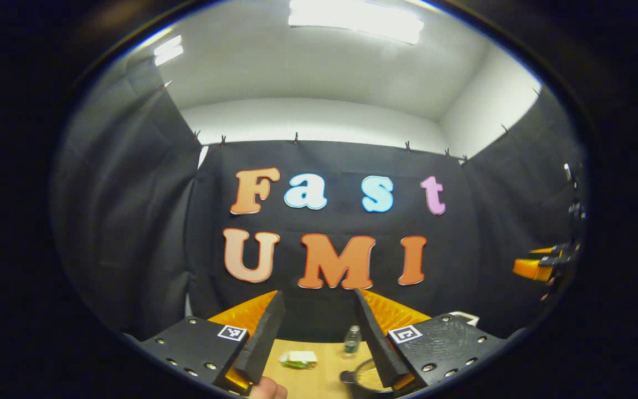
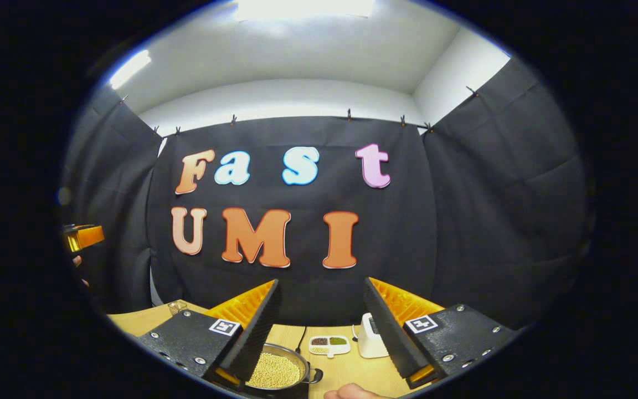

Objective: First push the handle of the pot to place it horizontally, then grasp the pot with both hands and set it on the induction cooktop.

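Both grippers held level above the table, pointing at the back wall, jaws spread.

The left gripper is raised and faces the wall, fingers wide apart and holding nothing; the pot sits low on the wooden table just beside its right finger, with a small bottle and a green packet beyond. The right gripper is likewise spread and empty; the pot, full of pale beans, lies under its left finger, a small dish and a white box behind the pot.
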{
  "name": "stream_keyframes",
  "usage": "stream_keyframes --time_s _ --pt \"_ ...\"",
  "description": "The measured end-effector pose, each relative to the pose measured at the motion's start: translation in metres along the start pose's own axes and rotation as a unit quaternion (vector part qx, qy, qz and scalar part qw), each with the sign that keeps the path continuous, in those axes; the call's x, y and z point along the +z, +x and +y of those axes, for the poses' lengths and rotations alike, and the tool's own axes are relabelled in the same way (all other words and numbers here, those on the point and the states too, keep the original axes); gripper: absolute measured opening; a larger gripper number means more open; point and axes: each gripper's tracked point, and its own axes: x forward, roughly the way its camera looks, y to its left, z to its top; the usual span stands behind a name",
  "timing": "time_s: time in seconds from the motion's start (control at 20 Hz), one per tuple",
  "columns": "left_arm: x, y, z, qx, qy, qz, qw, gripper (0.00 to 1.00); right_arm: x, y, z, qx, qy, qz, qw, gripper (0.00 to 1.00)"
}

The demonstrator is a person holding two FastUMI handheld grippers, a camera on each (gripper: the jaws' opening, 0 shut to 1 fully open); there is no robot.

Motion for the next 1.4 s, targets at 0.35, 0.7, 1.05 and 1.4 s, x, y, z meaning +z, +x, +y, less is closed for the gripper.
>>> stream_keyframes --time_s 0.35,0.7,1.05,1.4 --pt "0.115 -0.018 0.07 0.077 0.039 -0.065 0.994 0.75 0.088 -0.026 -0.005 0.002 -0.009 -0.055 0.998 0.98" --pt "0.128 -0.03 0.081 0.112 0.087 -0.065 0.988 0.75 0.132 -0.032 0.013 0.011 -0.029 -0.105 0.994 0.93" --pt "0.107 -0.027 0.095 0.126 0.083 -0.062 0.987 0.84 0.114 -0.029 0.047 0.046 -0.04 -0.114 0.992 0.94" --pt "0.126 -0.034 0.09 0.115 0.083 -0.131 0.981 0.86 0.108 -0.017 0.063 0.063 -0.041 -0.112 0.991 0.95"
